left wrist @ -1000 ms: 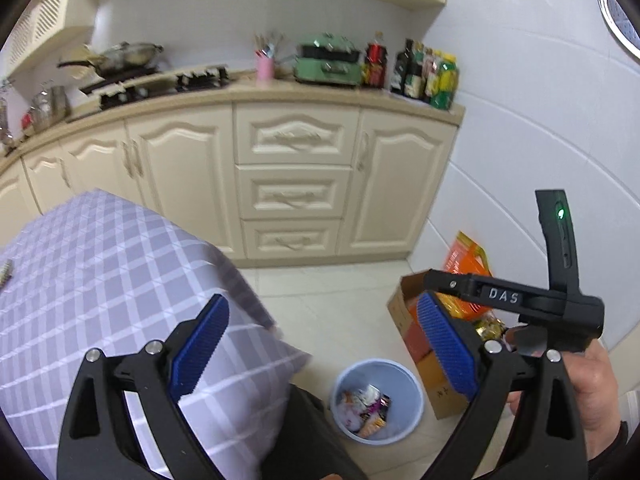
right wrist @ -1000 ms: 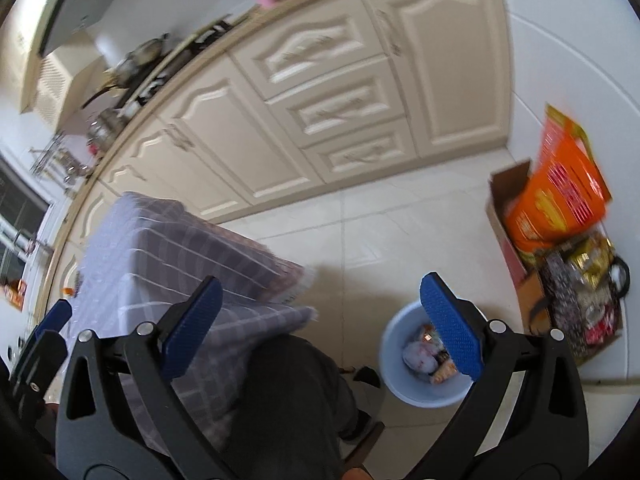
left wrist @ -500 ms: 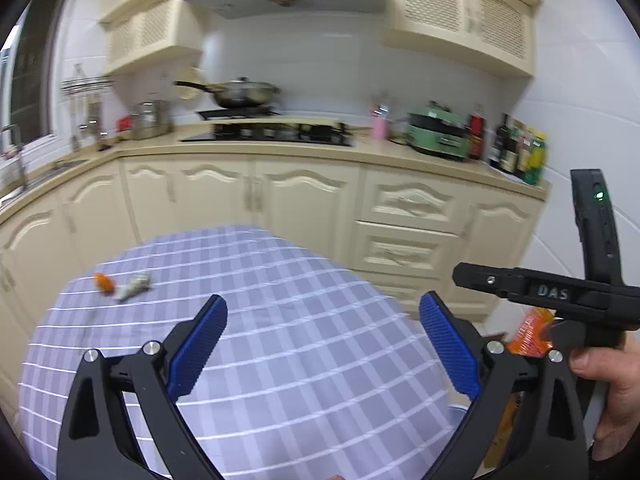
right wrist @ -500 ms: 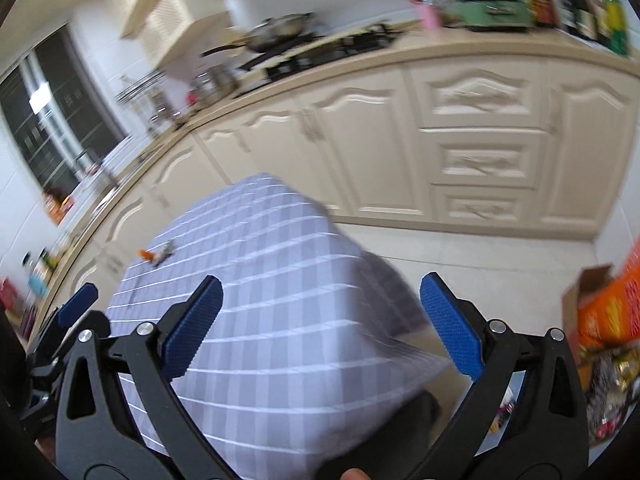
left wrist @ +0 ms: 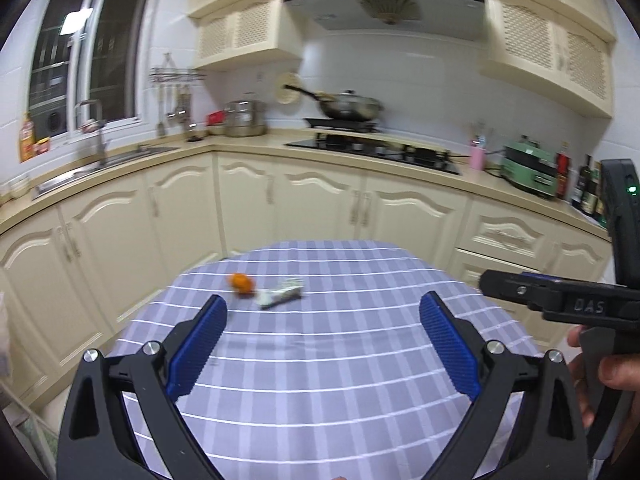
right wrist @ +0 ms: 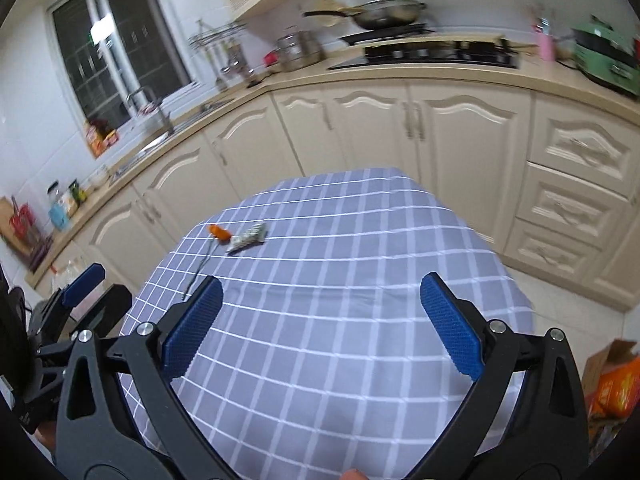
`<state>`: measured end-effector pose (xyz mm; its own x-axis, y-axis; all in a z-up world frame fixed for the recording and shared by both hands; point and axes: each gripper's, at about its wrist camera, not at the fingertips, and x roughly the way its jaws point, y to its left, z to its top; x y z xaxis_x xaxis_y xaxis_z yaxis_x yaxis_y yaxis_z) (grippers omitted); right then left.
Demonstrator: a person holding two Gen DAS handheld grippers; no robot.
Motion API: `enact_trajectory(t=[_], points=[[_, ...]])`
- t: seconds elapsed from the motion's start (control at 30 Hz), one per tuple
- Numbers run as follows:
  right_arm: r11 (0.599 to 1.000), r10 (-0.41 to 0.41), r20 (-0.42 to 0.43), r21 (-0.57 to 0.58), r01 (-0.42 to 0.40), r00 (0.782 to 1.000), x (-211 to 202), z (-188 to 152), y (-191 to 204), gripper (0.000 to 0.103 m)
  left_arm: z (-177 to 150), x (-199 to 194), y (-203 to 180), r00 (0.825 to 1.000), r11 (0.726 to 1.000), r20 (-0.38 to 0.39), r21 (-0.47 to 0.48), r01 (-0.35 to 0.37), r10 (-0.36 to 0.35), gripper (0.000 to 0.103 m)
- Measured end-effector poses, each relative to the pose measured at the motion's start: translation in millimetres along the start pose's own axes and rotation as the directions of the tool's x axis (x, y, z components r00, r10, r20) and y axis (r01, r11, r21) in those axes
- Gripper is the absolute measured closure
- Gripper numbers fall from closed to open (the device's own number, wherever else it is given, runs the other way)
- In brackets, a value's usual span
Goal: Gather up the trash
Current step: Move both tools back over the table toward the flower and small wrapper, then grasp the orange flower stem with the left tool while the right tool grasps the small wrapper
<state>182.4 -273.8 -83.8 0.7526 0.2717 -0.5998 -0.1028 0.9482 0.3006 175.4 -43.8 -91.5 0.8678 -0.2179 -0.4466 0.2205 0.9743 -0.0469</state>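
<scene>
1. The left gripper (left wrist: 323,334), black-framed with ribbed blue pads, hangs over the near part of a table covered in a lilac-grey cloth with a white check (left wrist: 340,380); its jaws are spread wide and released, with nothing between them.
2. The right gripper (right wrist: 320,322), of the same make, hangs over the same table, jaws likewise spread apart and empty.
3. In the left wrist view, the right gripper's black body shows at the right edge, held by a hand (left wrist: 600,384).
4. In the right wrist view, the left gripper (right wrist: 82,280) shows at the left edge, beside the table's left edge.
5. The trash lies toward the far left corner of the table: a small orange scrap (left wrist: 241,282) and, just to its right, a crumpled silvery-white wrapper (left wrist: 280,293). Whether they touch I cannot tell.
6. Both pieces lie well beyond the fingertips of either gripper.
7. A thin dark strand (right wrist: 200,268) runs along the cloth from the orange scrap toward the near left edge.
8. An orange packet (right wrist: 616,388) sits in a cardboard box on the floor past the table's right edge.
</scene>
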Motion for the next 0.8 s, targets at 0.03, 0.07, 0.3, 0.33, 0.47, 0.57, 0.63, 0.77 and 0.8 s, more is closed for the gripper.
enact_trajectory(t=[0.03, 0.07, 0.3, 0.33, 0.47, 0.57, 0.63, 0.77, 0.8], points=[[1.0, 0.001, -0.007, -0.014, -0.001, 1.0, 8, 3, 7, 0.006, 0, 3, 9, 1.0, 1.0, -0.002, -0.009, -0.014, 0.014, 0.008], [1.0, 0.001, -0.014, -0.025, -0.002, 1.0, 16, 5, 13, 0.006, 0, 8, 21, 0.999, 0.999, -0.008, -0.021, -0.031, 0.031, 0.008], [0.995, 0.003, -0.102, -0.096, -0.013, 0.995, 88, 16, 49, 0.006, -1, 53, 87, 0.992, 0.992, -0.068, -0.054, -0.113, 0.109, 0.008], [0.994, -0.001, -0.114, -0.104, -0.01, 0.994, 97, 16, 52, 0.006, -2, 61, 92, 0.99, 0.992, -0.082, -0.05, -0.119, 0.115, 0.008], [0.992, -0.015, -0.163, -0.128, -0.006, 0.987, 134, 18, 58, 0.006, 1, 102, 107, 0.982, 0.991, -0.144, -0.039, -0.126, 0.119, 0.008], [0.991, -0.031, -0.181, -0.137, 0.006, 0.983, 152, 19, 57, 0.006, 4, 138, 107, 0.974, 0.993, -0.194, -0.005, -0.121, 0.118, 0.008], [0.991, -0.032, -0.193, -0.136, 0.005, 0.981, 163, 20, 55, 0.006, 4, 161, 109, 0.967, 0.994, -0.233, 0.004, -0.105, 0.103, 0.008], [0.988, -0.036, -0.219, -0.152, 0.003, 0.975, 180, 20, 54, 0.006, 2, 204, 116, 0.946, 0.997, -0.318, -0.006, -0.077, 0.071, 0.015], [0.987, -0.032, -0.224, -0.159, -0.004, 0.974, 183, 20, 56, 0.006, 2, 211, 119, 0.941, 0.998, -0.337, -0.035, -0.043, 0.029, 0.032]])
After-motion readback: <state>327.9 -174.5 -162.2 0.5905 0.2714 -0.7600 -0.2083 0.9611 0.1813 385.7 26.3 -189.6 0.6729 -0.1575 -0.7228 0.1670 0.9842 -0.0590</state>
